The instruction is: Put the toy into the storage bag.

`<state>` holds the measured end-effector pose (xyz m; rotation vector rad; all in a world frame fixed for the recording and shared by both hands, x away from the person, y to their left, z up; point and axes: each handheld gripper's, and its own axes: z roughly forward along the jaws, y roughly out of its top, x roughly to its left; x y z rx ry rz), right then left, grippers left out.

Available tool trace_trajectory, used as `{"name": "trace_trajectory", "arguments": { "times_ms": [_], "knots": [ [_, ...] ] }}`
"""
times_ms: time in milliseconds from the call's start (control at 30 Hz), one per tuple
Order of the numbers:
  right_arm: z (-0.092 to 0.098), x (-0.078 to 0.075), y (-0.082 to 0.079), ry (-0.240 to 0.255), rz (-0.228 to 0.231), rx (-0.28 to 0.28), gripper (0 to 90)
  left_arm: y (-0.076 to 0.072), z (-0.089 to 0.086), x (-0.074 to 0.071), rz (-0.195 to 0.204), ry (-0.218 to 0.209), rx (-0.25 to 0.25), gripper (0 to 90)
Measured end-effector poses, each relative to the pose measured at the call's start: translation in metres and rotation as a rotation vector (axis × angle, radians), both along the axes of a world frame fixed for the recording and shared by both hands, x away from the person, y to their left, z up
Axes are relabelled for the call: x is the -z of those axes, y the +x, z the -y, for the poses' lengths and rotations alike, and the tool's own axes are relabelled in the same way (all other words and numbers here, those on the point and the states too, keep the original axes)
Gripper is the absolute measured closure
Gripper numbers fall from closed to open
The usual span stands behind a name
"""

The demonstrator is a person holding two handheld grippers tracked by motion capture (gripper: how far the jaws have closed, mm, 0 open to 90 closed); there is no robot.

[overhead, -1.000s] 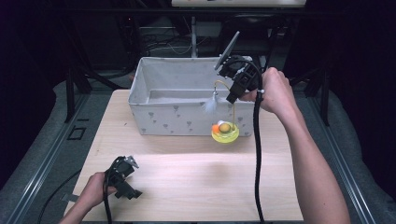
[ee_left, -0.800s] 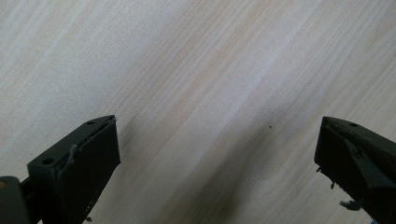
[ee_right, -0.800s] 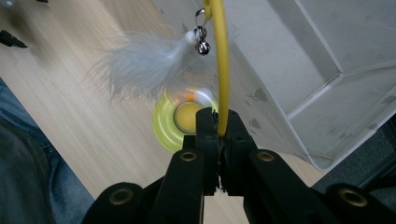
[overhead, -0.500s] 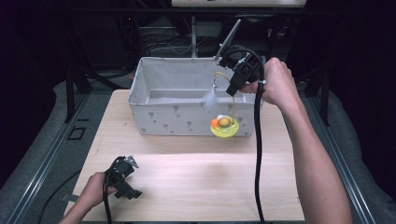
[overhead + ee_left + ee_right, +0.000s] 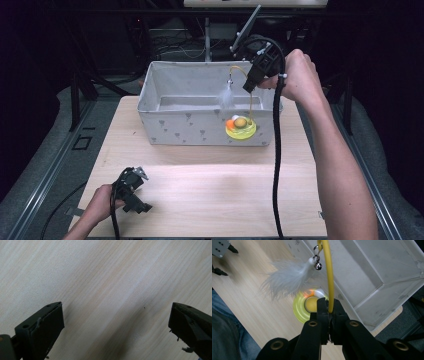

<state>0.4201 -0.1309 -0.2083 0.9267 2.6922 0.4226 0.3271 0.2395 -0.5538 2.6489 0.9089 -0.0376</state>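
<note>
A cat toy hangs from my right gripper [image 5: 250,85], which is shut on its thin yellow wire [image 5: 329,277]. Its round yellow base [image 5: 240,129] with an orange and white ball hangs in front of the bin's front wall. In the right gripper view the base [image 5: 299,307] lies below my shut right gripper [image 5: 329,306]. A white feather [image 5: 228,96] with a small bell [image 5: 319,265] dangles from the wire's upper end. My left gripper [image 5: 142,206] rests low at the table's front left, and the left gripper [image 5: 116,320] is open over bare wood.
A white fabric bin [image 5: 200,65] with nothing visible inside stands at the back of the light wooden table [image 5: 215,190]. My right gripper's black cable [image 5: 276,165] hangs down across the table's right half. Dark frames and cables lie behind the bin.
My right hand has risen with the toy, and the yellow base has come up along the bin's front wall. The left hand has stayed put.
</note>
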Motion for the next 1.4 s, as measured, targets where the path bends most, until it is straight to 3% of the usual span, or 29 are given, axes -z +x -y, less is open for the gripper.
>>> {"name": "trace_trajectory", "arguments": {
  "times_ms": [633,833,1400],
  "knots": [
    [0.003,-0.029,0.010,0.013,0.037,0.037,88.0,0.000,0.000,0.000,-0.002,0.001,-0.001,0.2],
    [0.006,-0.034,0.018,0.007,0.050,0.070,88.0,0.000,0.000,0.000,-0.002,0.002,0.000,0.2],
    [0.022,-0.039,0.053,0.058,0.084,0.176,88.1,0.000,0.001,0.001,0.000,-0.001,0.002,0.2]
  ]
}}
